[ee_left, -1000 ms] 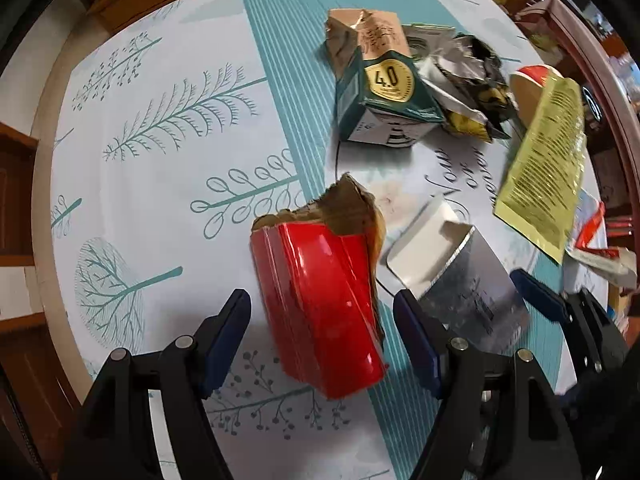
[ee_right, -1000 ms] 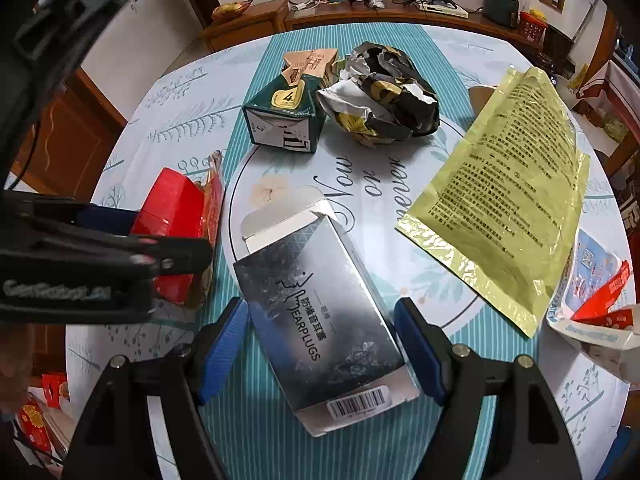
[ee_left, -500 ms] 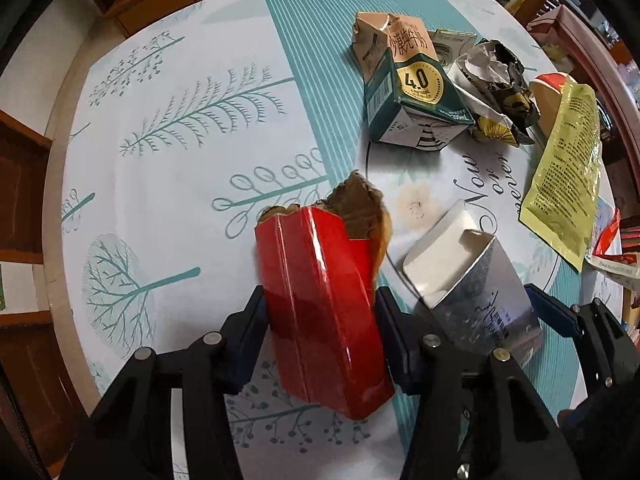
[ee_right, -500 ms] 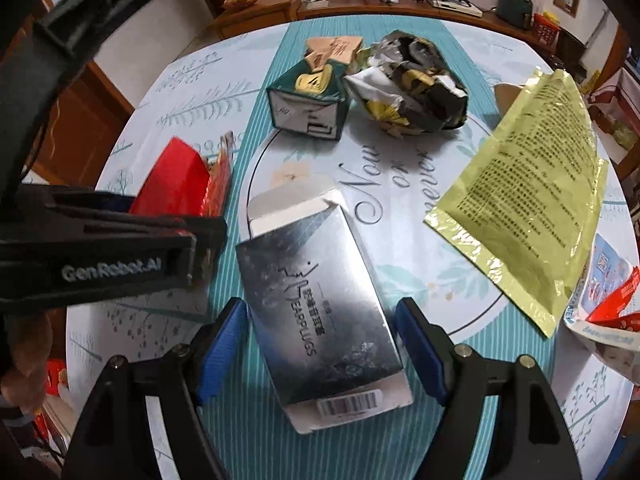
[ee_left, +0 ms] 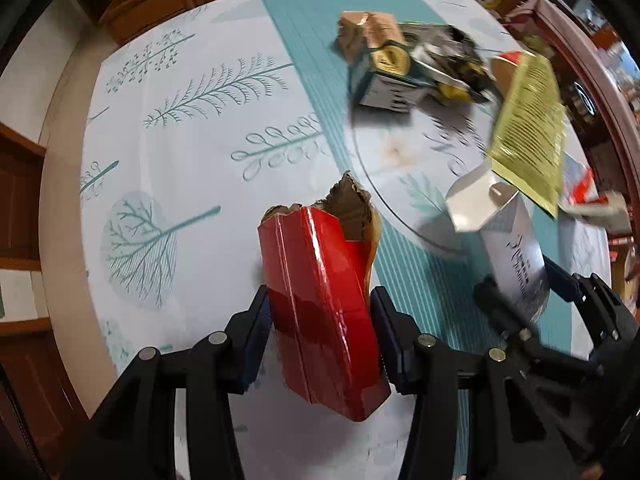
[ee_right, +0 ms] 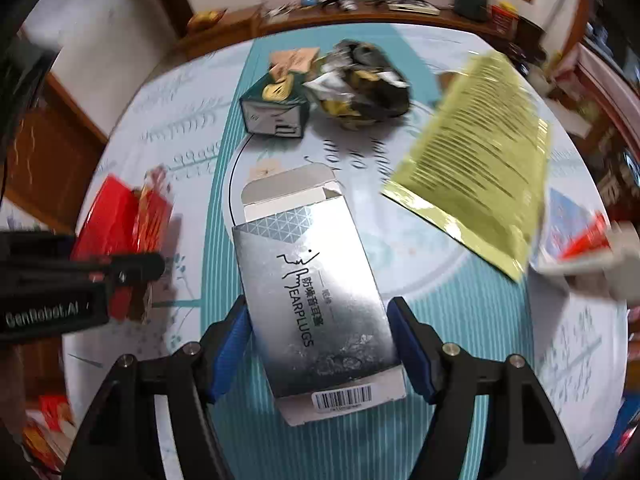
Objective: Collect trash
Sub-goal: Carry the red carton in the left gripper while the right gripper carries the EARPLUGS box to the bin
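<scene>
- Left tool [ee_left: 320, 332]: black frame, blue pads, pointing straight down at the counter. Jaws closing, and both pads already press the sides of the red carton [ee_left: 320, 304], so it is gripped.
- Red carton: glossy red, flattened, with a torn brown cardboard top edge. It stands upright between the left tool's pads, and its lower end shows in front of the cloth. In the right wrist view it appears blurred at the left edge, beside the left tool's black body.
- Right tool [ee_right: 318, 344]: same build, pointing steeply down. Jaws closing around the silver earplug box [ee_right: 308, 292]. The pads sit at the box's long edges, but firm pressure cannot be confirmed.
- Silver earplug box: flat, metallic, printed "EARPLUGS", with a barcode at the near end and an open white flap at the far end. It sits between the right tool's pads, over the teal stripe.
- Counter [ee_left: 180, 152]: round, covered by a white cloth with teal tree and leaf prints and a central teal stripe.
- Green milk carton [ee_right: 276, 110]: crushed, tan spout, on the far part of the stripe.
- Crumpled foil wrapper [ee_right: 360, 84]: dark and silver, touching the green milk carton's right side.
- Yellow-green foil pouch [ee_right: 480, 152]: flat, printed text, right of centre.
- White and red packet [ee_right: 576, 236]: blurred, at the counter's right edge.
</scene>
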The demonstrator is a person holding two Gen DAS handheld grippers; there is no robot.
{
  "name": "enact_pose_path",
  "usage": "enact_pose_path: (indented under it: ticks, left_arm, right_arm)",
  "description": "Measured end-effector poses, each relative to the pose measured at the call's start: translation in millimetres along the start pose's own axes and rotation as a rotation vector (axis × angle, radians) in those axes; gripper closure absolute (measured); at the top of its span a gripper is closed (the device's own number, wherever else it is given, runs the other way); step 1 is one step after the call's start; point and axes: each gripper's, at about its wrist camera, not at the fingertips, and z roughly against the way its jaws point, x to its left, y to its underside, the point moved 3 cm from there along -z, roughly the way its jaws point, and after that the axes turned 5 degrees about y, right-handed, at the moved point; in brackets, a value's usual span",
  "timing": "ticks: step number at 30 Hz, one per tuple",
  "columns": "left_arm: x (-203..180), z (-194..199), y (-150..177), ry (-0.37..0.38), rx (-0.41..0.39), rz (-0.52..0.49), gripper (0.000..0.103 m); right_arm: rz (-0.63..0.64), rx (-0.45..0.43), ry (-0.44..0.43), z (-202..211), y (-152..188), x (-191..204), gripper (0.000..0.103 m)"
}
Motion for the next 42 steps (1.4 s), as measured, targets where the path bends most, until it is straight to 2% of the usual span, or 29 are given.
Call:
enact_pose_path:
  ticks: [5,9,17,25,34,42]
  left_arm:
    - [2.8,28.9,38.2,0.006,0.007,-0.032,0.056]
    - [-14.9,44.5,55.1,0.004,0.000,-0.062,0.056]
    - [-80.8,64.8,100.2,-0.013,-0.031,-0.093,0.056]
    - [-153.3,85.5,177.8,-0.010,-0.102,-0.020,0.056]
    - [-218.7,72.6,268.0,-0.031,-0.062,0.041,0.056]
    - [-241.6,47.2,309.9,-0.047,-0.013,0.034,0.055]
  right_arm:
    - [-0.105,-0.010,-0.069,31.2,26.1,-17.4,0.035]
    - [-0.151,-0.022,-0.105,57.9,58.4,-32.1,0.035]
    - [-0.211,-0.043,-0.164,101.5,123.0,-75.8,0.035]
    - [-0.161,-0.076,-0.231,148.0,193.5,-136.2,0.035]
    - [-0.119,-0.019,-0.286,162.6,262.6,-193.3,0.035]
    - [-0.176,0.052,-0.321,147.0,308.3,-210.8,0.035]
